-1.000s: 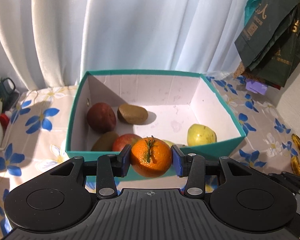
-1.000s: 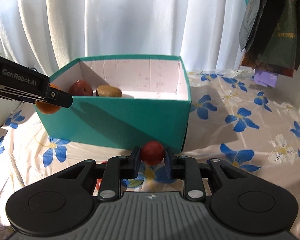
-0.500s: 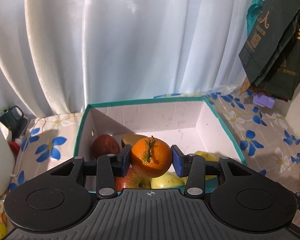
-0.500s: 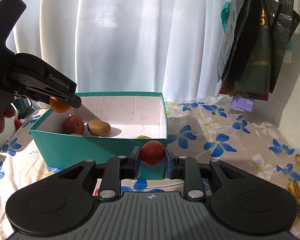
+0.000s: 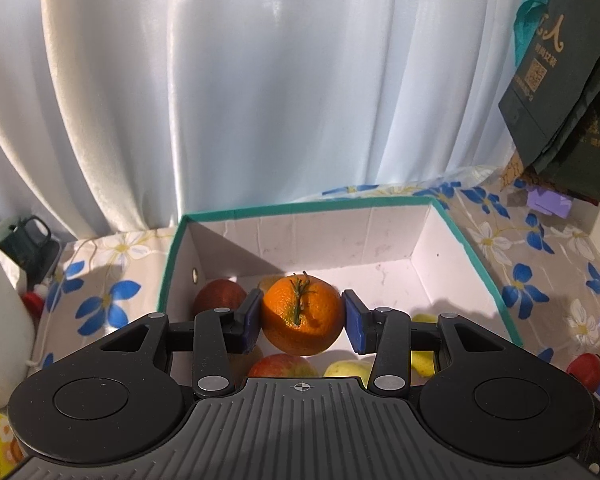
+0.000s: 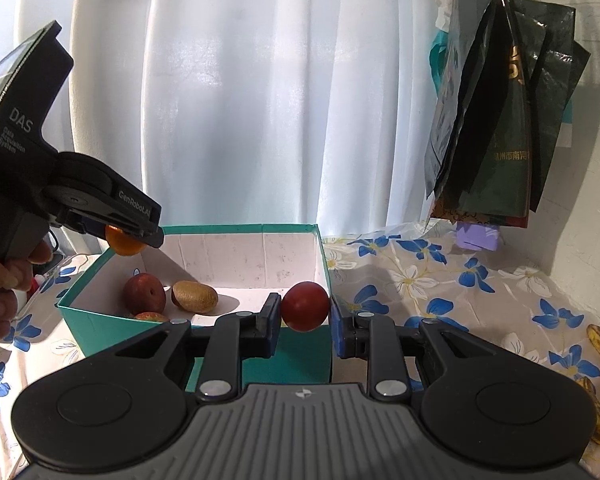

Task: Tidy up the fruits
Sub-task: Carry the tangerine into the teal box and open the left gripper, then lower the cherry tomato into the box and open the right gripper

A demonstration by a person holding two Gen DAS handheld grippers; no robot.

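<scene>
Both grippers had risen over the box (image 5: 476, 256); left gripper (image 5: 302, 322) clamped the orange (image 5: 302, 316), right gripper (image 6: 305, 316) clamped the red fruit (image 6: 305, 306); lowering and releasing came next.

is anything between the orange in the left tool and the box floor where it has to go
Nothing visible blocks the drop itself: the left tool holds the orange above the open teal box. Fruit already lies under it near the front, a red apple and a yellow one, while the floor behind is bare.

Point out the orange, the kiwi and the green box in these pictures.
orange (image 5: 302, 314): left wrist view, front of its peel.
kiwi (image 6: 194, 297): right wrist view, middle of its skin.
green box (image 6: 96, 322): right wrist view, outer front wall.
</scene>
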